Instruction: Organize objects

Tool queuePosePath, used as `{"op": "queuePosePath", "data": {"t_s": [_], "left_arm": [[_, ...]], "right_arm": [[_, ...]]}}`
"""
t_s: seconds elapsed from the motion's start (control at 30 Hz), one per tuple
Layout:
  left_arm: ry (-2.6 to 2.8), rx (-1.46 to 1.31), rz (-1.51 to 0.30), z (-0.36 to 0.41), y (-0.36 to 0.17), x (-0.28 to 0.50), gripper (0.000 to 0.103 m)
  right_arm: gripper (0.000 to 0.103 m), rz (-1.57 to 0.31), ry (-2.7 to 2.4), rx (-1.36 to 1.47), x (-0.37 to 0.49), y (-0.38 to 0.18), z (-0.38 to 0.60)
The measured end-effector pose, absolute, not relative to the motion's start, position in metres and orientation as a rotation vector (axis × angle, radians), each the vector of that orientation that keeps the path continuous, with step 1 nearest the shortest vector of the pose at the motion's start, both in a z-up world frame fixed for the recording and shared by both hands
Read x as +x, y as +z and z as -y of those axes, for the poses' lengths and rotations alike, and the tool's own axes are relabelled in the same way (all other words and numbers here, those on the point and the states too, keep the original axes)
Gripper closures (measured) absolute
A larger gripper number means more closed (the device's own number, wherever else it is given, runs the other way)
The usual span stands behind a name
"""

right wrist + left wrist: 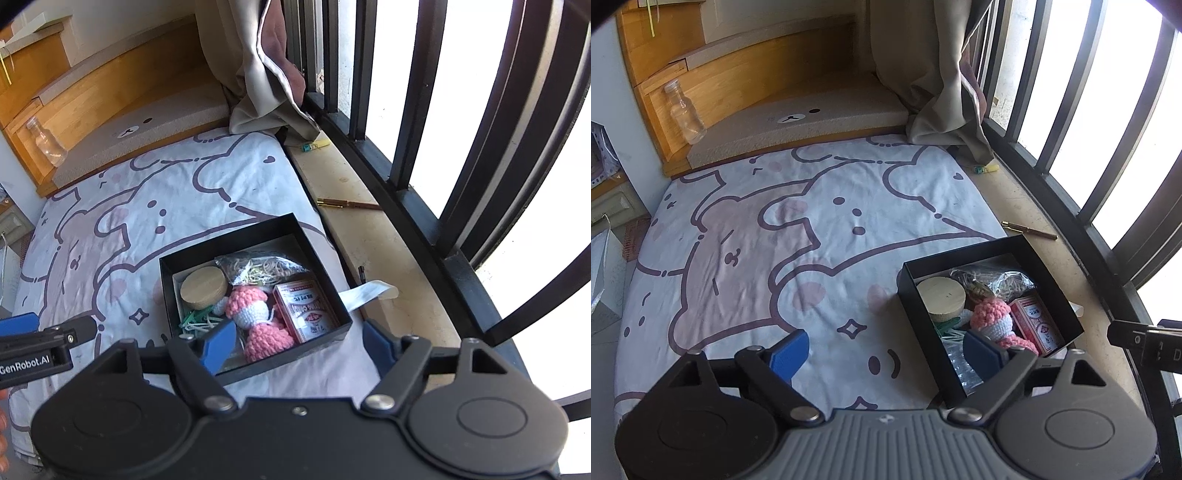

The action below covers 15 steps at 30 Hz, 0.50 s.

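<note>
Both tools [886,354] [301,341] gape empty over the black box [325,275].

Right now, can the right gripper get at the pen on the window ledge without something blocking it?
Probably yes. The right gripper is open and holds nothing, and the pen lies alone on the bare ledge. The black box sits lower on the bedsheet, beside that path.

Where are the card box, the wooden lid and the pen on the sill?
card box [308,310], right wrist view, middle of its red printed top face
wooden lid [203,286], right wrist view, centre of its round top
pen [349,203], right wrist view, mid-barrel
</note>
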State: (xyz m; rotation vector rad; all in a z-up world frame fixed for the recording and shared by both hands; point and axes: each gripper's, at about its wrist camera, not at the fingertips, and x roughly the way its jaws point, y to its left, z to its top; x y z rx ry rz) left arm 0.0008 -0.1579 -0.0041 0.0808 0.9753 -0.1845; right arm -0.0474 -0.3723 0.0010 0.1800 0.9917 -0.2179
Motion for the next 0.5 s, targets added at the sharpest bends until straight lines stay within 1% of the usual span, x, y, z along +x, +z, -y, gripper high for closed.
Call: {"op": "queuePosePath", "data": {"t_s": [0.07, 0.13, 0.23, 0.43, 0.5], "left_arm": [[-0.18, 0.087, -0.979, 0.1574, -0.0054, 0.0006, 0.007], [-0.174, 0.092, -0.984, 0.157, -0.0067, 0.0009, 0.004], [-0.164, 0.101, -0.993, 0.1568, -0.0087, 0.0016, 0.002], [-0.141, 0.134, -0.993, 0.1577, -0.0112, 0.0032, 0.0], [-0.134, 0.142, -0.994, 0.1574, -0.0119, 0.0039, 0.0]], "right_arm": [[0.022, -0.994, -0.226, 0.182, -0.0492, -0.0002, 0.3738], [0.016, -0.997, -0.238, 0.181, -0.05, -0.0013, 0.3751], [0.011, -1.009, -0.257, 0.165, -0.0503, -0.0039, 0.3749], [0.0, -1.018, -0.287, 0.116, -0.0492, -0.0065, 0.3724], [0.0, -1.02, -0.287, 0.123, -0.0491, -0.0071, 0.3737]]}}
